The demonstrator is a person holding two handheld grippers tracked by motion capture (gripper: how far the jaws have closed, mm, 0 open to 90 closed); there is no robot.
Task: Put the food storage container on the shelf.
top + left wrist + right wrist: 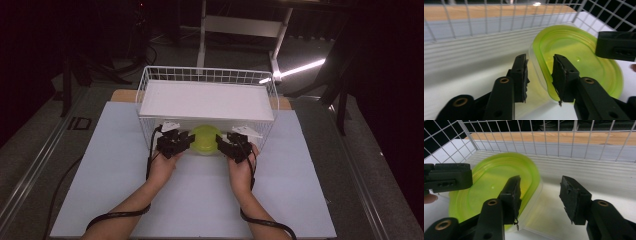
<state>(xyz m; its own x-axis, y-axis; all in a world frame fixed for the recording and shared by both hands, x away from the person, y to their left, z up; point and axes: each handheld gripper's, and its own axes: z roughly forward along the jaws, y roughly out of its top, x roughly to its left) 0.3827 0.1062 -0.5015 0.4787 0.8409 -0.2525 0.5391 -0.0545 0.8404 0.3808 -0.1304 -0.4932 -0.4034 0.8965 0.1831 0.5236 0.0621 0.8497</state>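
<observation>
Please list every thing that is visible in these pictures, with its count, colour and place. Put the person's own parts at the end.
container: one, clear with a yellow-green lid, under the shelf at the basket's open front.
wire basket: one, white, on its side at the middle of the table.
shelf board: one, white, inside the basket above the container.
table mat: one, pale grey-blue, over the table.
left tool: one, black, jaws open astride the container's left rim.
right tool: one, black, jaws open astride its right rim.
forearms: two, entering from the bottom.

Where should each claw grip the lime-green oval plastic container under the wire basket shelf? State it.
Grip the lime-green oval plastic container by its protruding rim, one claw at each end, coming in level from the white wire basket's open front; the thin lip fits between open jaws, and the shelf blocks access from above.
</observation>
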